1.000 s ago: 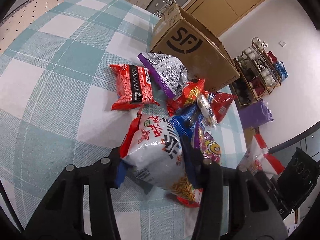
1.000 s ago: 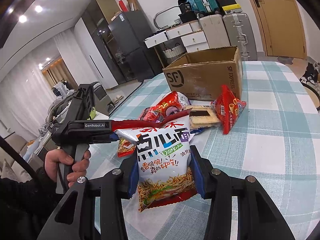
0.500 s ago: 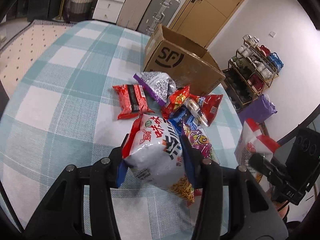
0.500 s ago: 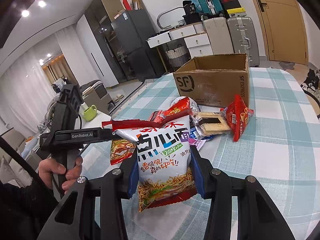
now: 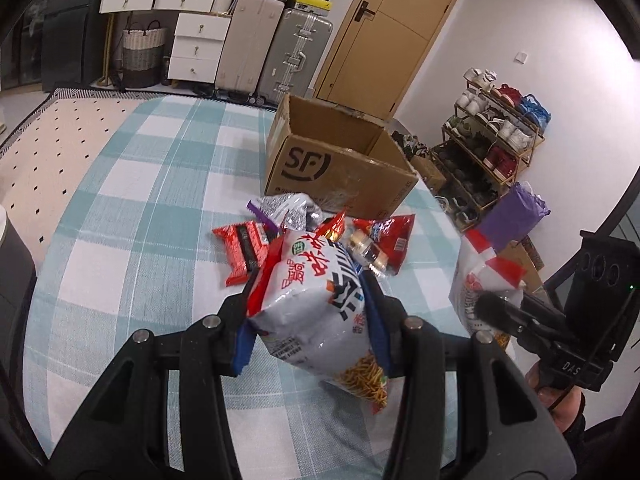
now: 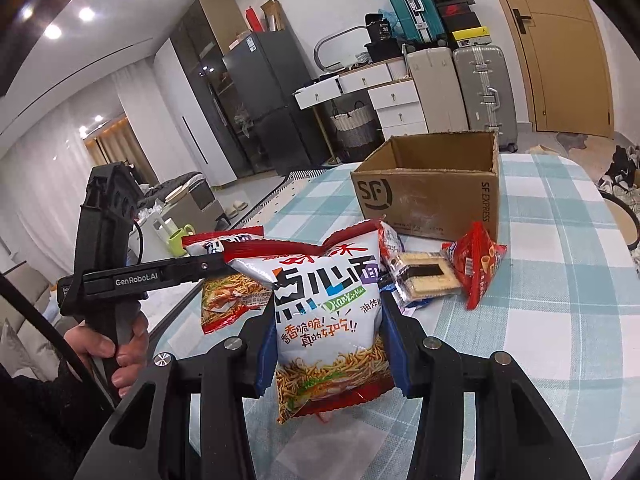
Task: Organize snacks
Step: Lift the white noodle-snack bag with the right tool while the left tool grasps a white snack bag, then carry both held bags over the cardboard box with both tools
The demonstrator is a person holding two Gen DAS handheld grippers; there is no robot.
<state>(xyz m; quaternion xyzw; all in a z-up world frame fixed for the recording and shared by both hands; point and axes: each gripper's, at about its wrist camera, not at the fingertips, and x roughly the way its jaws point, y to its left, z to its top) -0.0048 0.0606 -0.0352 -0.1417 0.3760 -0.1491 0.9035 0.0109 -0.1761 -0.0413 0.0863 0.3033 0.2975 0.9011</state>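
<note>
The right gripper [image 6: 328, 354] clamps a noodle-snack bag [image 6: 330, 320] between its fingers, long axis upright, red top seam pointing up. The left gripper [image 5: 310, 338] grips a second bag [image 5: 316, 308], tilted, top seam away from the fingers.

- Both wrist views are bright and evenly lit, with colours reading cleanly across the checked tablecloth [image 5: 132, 184].
- In the right wrist view the light comes from a row of recessed ceiling spots [image 6: 86, 14], blown out to white blobs and smeared along the curved top-left edge.
- Glare glints off the glossy noodle bag [image 5: 308, 292] in the left view, and off its twin [image 6: 332, 300] in the right.
- Shadows are soft and short, tucked just beneath the packets.
- The fisheye bends things hard: the door [image 5: 404, 28] bows, and black vignette fills every corner.
- The centre is sharp, print on the packets legible; the shoe rack [image 5: 496, 120] near the rim goes soft.
</note>
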